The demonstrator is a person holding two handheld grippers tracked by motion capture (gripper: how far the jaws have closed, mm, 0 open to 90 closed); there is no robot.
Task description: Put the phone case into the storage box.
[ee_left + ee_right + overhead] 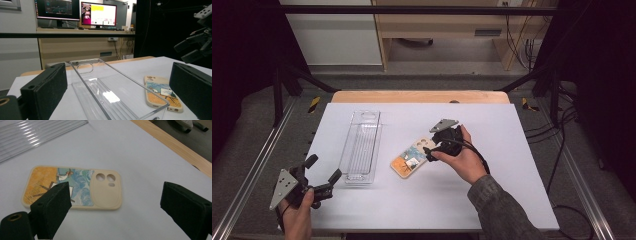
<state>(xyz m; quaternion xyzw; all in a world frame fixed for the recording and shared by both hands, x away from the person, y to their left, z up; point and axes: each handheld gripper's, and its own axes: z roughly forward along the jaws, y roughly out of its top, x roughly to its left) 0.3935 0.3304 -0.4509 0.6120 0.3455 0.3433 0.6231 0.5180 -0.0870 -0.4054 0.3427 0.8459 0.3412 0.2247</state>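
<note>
One phone case [413, 158]: matte cream rubbery shell, rounded corners, painted orange-blue panel, lay flat mid-table beside one clear ribbed plastic tray [361, 146]. Right gripper [431, 151] hovered just over case, jaws wide, empty. Left gripper [323, 174] near tray's near end, jaws wide, empty.

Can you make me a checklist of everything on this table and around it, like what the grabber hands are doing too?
Surface: white table top with a wooden strip along the far edge, flat.
Job's things: phone case lying flat with its picture side up; clear plastic tray beside it, apart from it, with nothing in it.
Clutter: nothing seen.
Grippers: right gripper open, hovering over the phone case, not touching it; left gripper open, near the tray's close end, holding nothing.
Cables: black cable trailing from the right gripper over the hand; more cables on the floor at the right.
Surroundings: metal rails, dark curtains, wooden desk with two monitors behind.
</note>
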